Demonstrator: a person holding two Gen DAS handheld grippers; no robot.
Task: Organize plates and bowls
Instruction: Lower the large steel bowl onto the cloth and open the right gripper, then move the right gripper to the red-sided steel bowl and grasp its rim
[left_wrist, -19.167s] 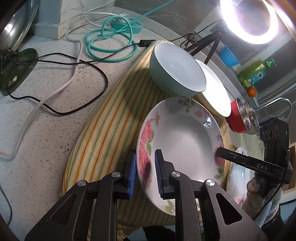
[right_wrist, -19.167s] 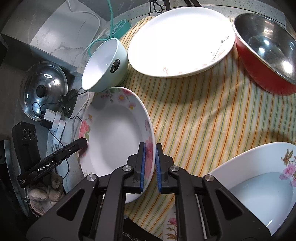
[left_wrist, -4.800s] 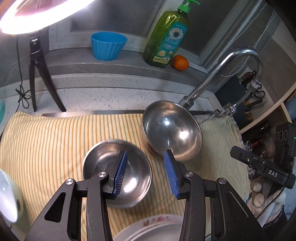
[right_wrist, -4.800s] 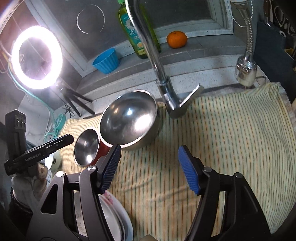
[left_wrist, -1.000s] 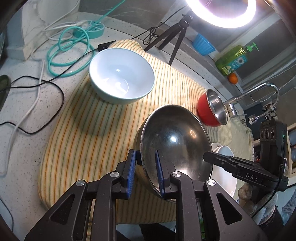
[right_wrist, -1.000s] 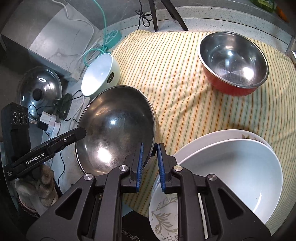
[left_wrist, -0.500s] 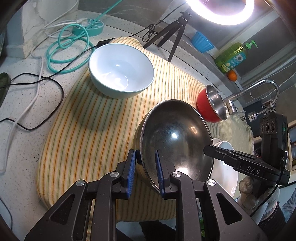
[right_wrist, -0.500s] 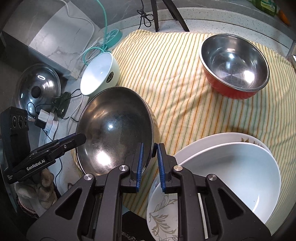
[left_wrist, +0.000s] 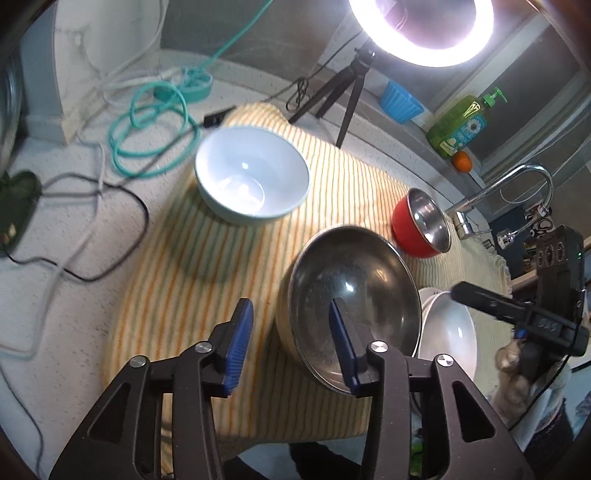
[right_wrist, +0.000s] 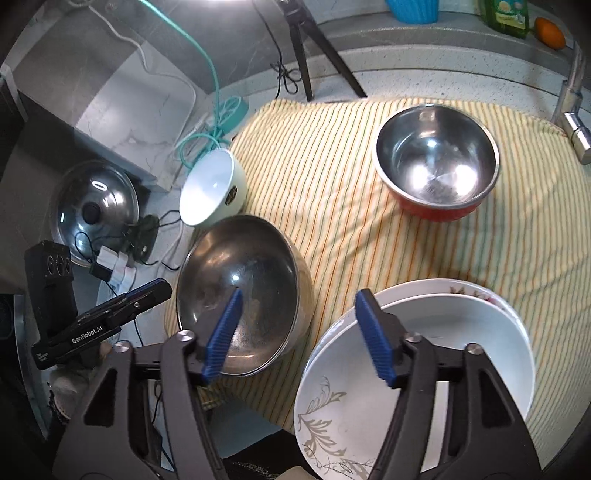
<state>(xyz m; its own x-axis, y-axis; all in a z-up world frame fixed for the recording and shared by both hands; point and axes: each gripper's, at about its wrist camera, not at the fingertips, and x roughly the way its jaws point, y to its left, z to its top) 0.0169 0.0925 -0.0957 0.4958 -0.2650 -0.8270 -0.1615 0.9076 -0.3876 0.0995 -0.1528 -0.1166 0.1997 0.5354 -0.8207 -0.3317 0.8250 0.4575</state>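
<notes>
Now the left gripper (left_wrist: 291, 345) is opening, its pads clear of the steel bowl's (left_wrist: 354, 295) near rim, which lies between them. The right gripper (right_wrist: 301, 338) is opening too, astride the gap between that bowl (right_wrist: 240, 295) and the stacked white dishes (right_wrist: 443, 354). Round, with no long axis, the bowl sits mouth up on the striped cloth (right_wrist: 354, 206), tipped slightly. Farther off stand a red bowl (right_wrist: 436, 162) and a pale bowl (left_wrist: 251, 175).
</notes>
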